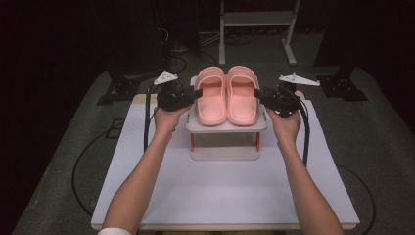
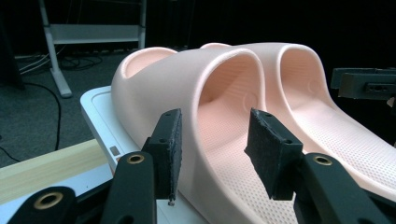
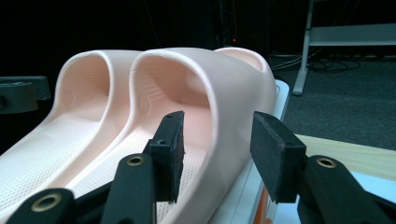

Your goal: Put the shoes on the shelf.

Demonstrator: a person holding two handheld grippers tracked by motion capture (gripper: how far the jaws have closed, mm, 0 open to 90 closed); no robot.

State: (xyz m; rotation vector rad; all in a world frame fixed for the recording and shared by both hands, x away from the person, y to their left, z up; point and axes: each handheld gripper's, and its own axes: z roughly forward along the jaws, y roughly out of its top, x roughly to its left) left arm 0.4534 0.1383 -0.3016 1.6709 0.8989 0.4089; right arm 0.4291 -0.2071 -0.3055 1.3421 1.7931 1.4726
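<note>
Two pink slippers stand side by side on a small white raised shelf [image 1: 225, 126]. My left gripper [image 1: 197, 93] comes in from the left and straddles the outer side wall of the left slipper [image 1: 212, 100]. In the left gripper view that gripper [image 2: 215, 140] has one pad outside the left slipper [image 2: 154, 79] and one over its footbed, with a gap showing, so it is open. My right gripper [image 1: 258, 93] mirrors it on the right slipper [image 1: 242, 98]. In the right gripper view the gripper [image 3: 217, 140] brackets the wall of the right slipper [image 3: 233, 79] without pressing on it, open.
The shelf rests on a white board [image 1: 220, 191] over a wooden tabletop [image 2: 46, 163], with bare board in front of it. A metal frame [image 1: 257, 19] and cables [image 1: 181, 49] lie on the dark floor behind. Black cables [image 1: 306, 132] trail from both grippers.
</note>
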